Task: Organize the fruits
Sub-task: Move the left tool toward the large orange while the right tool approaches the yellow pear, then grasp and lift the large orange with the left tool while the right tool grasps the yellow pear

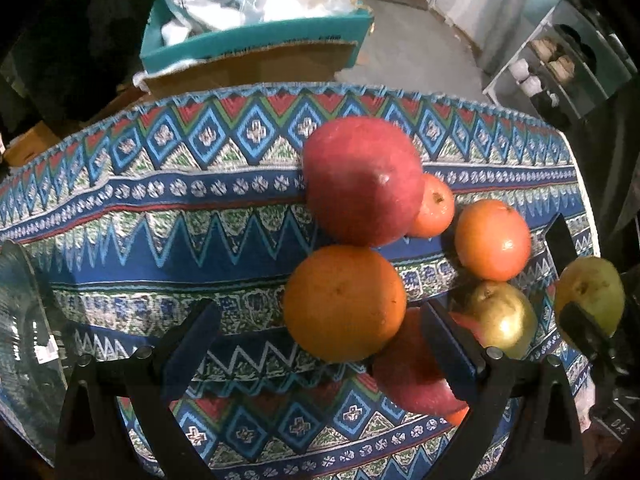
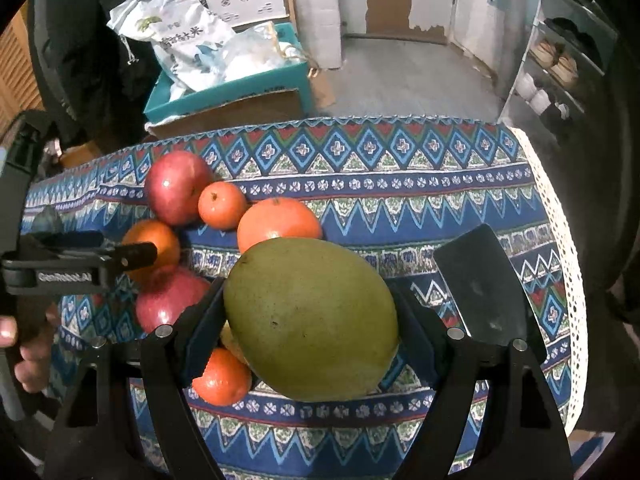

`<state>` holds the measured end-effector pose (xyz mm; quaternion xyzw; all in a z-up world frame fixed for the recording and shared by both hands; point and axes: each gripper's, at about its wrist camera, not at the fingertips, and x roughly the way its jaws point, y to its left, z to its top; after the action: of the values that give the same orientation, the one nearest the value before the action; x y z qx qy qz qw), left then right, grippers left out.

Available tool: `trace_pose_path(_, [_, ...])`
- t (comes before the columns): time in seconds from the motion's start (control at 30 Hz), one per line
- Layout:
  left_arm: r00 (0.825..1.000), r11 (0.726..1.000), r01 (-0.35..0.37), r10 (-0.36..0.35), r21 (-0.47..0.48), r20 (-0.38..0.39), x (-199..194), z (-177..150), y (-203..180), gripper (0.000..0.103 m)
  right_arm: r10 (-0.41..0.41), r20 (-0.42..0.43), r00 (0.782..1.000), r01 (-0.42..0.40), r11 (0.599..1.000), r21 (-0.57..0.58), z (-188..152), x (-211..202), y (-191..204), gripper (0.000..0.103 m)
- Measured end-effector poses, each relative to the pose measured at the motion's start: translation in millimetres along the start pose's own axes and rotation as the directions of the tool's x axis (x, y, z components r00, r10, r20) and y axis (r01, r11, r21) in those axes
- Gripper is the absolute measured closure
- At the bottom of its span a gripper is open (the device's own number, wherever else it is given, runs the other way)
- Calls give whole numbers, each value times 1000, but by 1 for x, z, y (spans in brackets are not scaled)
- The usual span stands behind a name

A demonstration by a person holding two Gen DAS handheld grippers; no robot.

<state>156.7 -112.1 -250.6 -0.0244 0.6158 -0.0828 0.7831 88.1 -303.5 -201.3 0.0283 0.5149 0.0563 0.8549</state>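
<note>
Green mango (image 2: 312,320) is clamped in the right hand-held gripper (image 2: 310,328), above the patterned tabletop (image 2: 400,200).
Left hand-held gripper (image 1: 320,344) is spread wide, an orange (image 1: 344,302) between its fingers; apples (image 1: 362,180) crowd just beyond.

The tablecloth (image 2: 400,200) is woven cloth, matt and coarse, with a white lace edging (image 2: 560,208). The mango (image 2: 312,320) has smooth, dull green skin with a few dark specks. The 2 apples (image 1: 362,180) (image 2: 168,304) are glossy and show bright glints. The big orange (image 1: 344,302) has finely pitted, slightly shiny peel. The right gripper (image 2: 312,332) and the left gripper (image 1: 320,344) are matt black plastic with small round metal pins. A glass dish (image 1: 24,328) looks clear and ribbed. Behind the table, the box (image 2: 232,92) is cardboard, and the bag (image 2: 180,40) is crinkly printed plastic.
</note>
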Motion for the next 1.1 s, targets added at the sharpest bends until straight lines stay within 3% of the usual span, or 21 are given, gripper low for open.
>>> trace_pose_path(0.1, [1000,1000,11,-11,-24,-15,7,2,3,3,0,-4,1000,1,1000,7,2,2,-1,23])
trace_pose_path(0.23, [998,997,53,-55,-59,-34,16,2,7,13,3,-3,1000,-3,1000,4,6,4,2,23])
trace_pose_path(0.3, [995,993,91,-94,-74,-33,17,1,9,20,6,0,1000,-6,1000,0,7,4,4,23])
trace_pose_path(0.37, [989,988,140,-142,-72,-33,17,0,9,35,8,3,1000,-8,1000,0,8,4,5,23])
trace_pose_path(0.57, [997,997,71,-71,-19,-7,7,-8,5,36,1,13,1000,-1,1000,-11,9,2,9,23])
trace_pose_path(0.73, [997,998,57,-58,15,53,-18,-13,9,36,-7,51,999,8,1000,-22,12,-10,14,23])
trace_pose_path(1.1, [973,997,43,-55,59,223,-97,-23,10,36,0,182,983,8,999,-44,24,-64,32,23])
